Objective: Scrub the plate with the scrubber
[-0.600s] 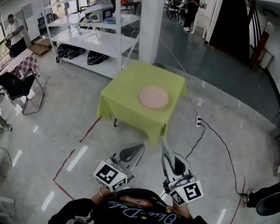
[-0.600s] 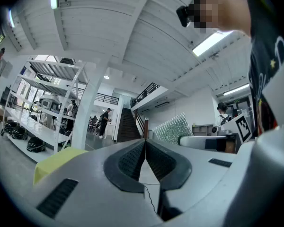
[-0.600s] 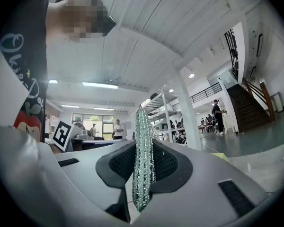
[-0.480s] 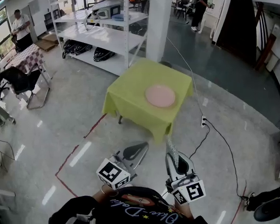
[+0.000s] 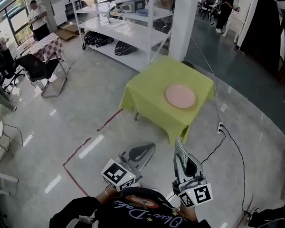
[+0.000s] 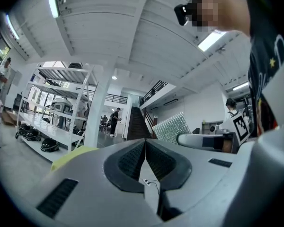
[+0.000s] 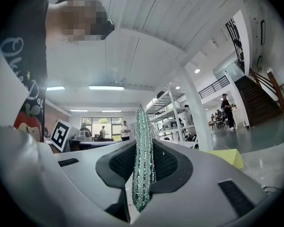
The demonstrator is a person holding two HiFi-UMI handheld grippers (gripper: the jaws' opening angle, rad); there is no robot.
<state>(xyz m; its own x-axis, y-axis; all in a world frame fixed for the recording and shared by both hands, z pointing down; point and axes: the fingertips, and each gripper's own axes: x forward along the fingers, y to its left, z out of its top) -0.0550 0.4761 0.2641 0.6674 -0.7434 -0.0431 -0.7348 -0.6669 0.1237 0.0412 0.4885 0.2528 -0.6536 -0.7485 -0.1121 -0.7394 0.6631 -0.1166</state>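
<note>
A pink plate (image 5: 180,96) lies on a small table under a yellow-green cloth (image 5: 152,95), some way ahead of me across the floor. My right gripper (image 5: 181,152) is shut on a flat, glittery green scrubber (image 7: 143,160), which stands on edge between its pads; the scrubber (image 5: 181,151) sticks out forward in the head view. My left gripper (image 5: 143,152) is shut with nothing between its jaws, whose pads (image 6: 132,161) meet. Both grippers are held low, close to my body and far short of the table. The table's corner (image 7: 225,158) shows at the right in the right gripper view.
White shelving (image 5: 133,27) with helmets and boxes stands behind the table beside a white pillar (image 5: 186,18). A cable (image 5: 228,137) runs across the floor to the right of the table. Red tape (image 5: 85,151) marks the floor on the left. Chairs (image 5: 38,70) and people stand far left and at the back.
The table and plate have slid to the right and slightly down in the head view as my view turned left. Both grippers keep their places near my body.
</note>
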